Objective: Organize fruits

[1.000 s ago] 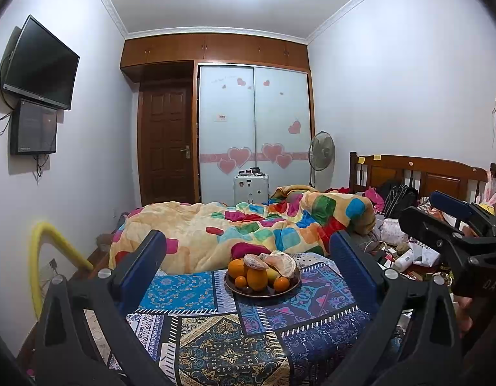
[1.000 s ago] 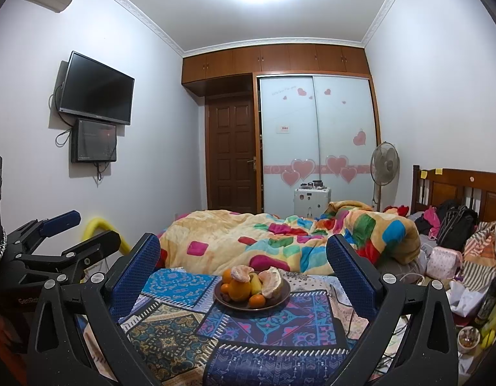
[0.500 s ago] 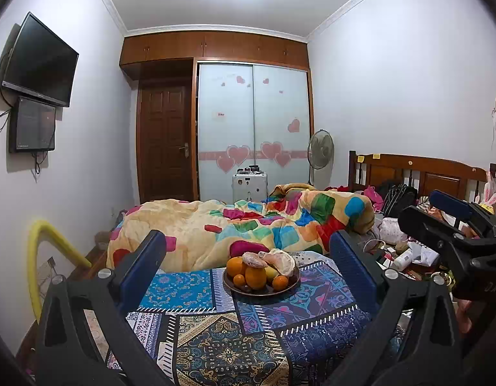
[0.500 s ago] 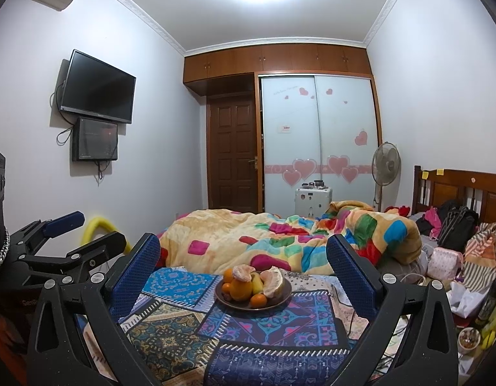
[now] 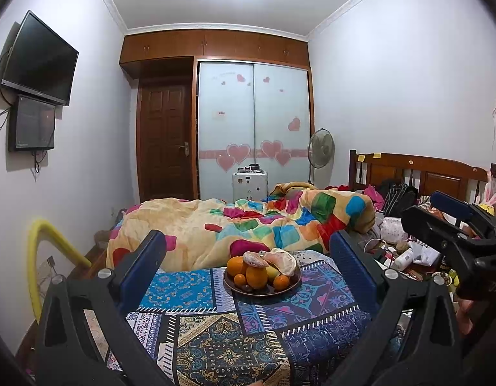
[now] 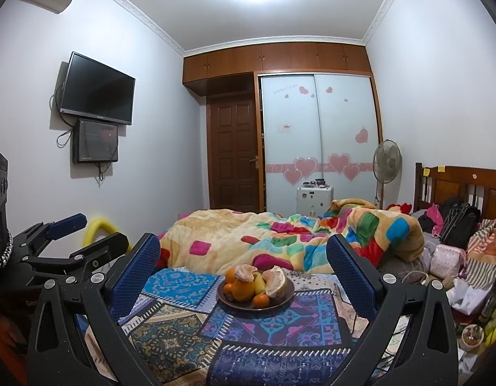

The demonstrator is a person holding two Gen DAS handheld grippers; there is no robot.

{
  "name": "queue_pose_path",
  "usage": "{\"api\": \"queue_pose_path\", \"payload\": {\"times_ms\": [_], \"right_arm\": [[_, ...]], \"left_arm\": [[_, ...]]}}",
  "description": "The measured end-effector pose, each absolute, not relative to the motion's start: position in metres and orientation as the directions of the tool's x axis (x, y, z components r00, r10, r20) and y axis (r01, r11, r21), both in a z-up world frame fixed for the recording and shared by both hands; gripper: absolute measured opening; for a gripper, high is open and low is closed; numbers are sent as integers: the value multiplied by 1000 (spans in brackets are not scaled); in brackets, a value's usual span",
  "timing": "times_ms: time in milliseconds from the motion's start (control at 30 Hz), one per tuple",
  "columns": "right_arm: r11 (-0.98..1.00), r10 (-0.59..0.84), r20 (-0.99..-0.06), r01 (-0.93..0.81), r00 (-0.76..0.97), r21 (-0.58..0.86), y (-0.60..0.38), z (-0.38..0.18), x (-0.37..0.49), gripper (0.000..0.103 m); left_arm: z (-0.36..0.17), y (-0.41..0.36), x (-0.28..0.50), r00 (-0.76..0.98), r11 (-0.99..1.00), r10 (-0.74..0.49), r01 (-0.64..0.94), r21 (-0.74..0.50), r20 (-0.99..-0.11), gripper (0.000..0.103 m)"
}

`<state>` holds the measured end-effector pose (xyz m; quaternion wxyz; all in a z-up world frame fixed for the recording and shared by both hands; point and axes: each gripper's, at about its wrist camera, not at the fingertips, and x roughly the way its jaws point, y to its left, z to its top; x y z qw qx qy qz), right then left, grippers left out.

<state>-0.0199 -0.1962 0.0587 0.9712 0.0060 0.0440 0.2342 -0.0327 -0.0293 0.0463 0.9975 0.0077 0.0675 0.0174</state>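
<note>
A dark round plate (image 5: 260, 291) (image 6: 228, 302) sits on a table covered by a patterned blue cloth (image 5: 215, 328) (image 6: 248, 331). It holds oranges (image 5: 257, 277) (image 6: 241, 289), small tangerines, a yellow-green fruit and peeled pomelo pieces (image 5: 281, 262) (image 6: 276, 281). My left gripper (image 5: 248, 267) is open and empty, held short of the plate. My right gripper (image 6: 243, 265) is open and empty too, also short of the plate. Each gripper shows in the other's view, the right one (image 5: 453, 222) and the left one (image 6: 77, 234).
A bed with a colourful quilt (image 5: 248, 225) lies right behind the table. A cluttered side area with bags and bottles (image 5: 405, 251) is at the right. A yellow tube (image 5: 38, 257) stands at the left wall. A fan (image 5: 321, 148) and wardrobe are far back.
Both grippers have drifted very slightly; the plate sits a little lower in the left view. Nothing was taken hold of or let go.
</note>
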Motion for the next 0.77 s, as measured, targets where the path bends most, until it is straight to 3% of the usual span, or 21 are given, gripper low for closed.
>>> {"api": "queue_pose_path", "payload": {"times_ms": [767], "right_arm": [[894, 449, -83, -447, 890, 45, -204, 57, -16, 103]], "left_arm": [[44, -27, -29, 988, 1000, 5, -6, -7, -155, 103]]}}
